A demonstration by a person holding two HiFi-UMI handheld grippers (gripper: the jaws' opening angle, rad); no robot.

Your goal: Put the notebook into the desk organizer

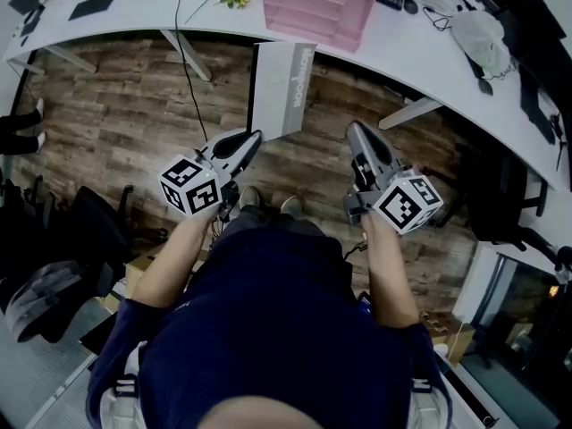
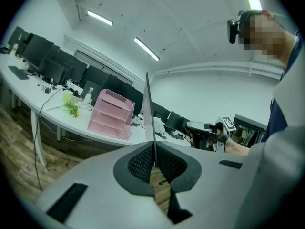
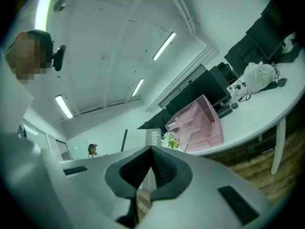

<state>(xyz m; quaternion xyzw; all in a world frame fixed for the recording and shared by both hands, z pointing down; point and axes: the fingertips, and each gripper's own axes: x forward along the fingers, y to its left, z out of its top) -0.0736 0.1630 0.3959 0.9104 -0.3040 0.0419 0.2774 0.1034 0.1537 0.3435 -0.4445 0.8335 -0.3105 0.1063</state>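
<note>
- Grey notebook (image 1: pixel 282 89): thin, probably light and stiff; stands upright in mid-air, short of the pink desk organizer (image 1: pixel 317 7).
- Left gripper (image 1: pixel 253 138): clamped on its lower edge, where it may pivot.
- Right gripper (image 1: pixel 355 130): jaws together, empty.

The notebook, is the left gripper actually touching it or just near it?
Touching. In its own view, the left gripper pinches the thin edge of the notebook between its closed jaws.

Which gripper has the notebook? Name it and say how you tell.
The left gripper: its jaws are shut on the lower edge of the notebook. The right gripper has its jaws shut with nothing between them.
</note>
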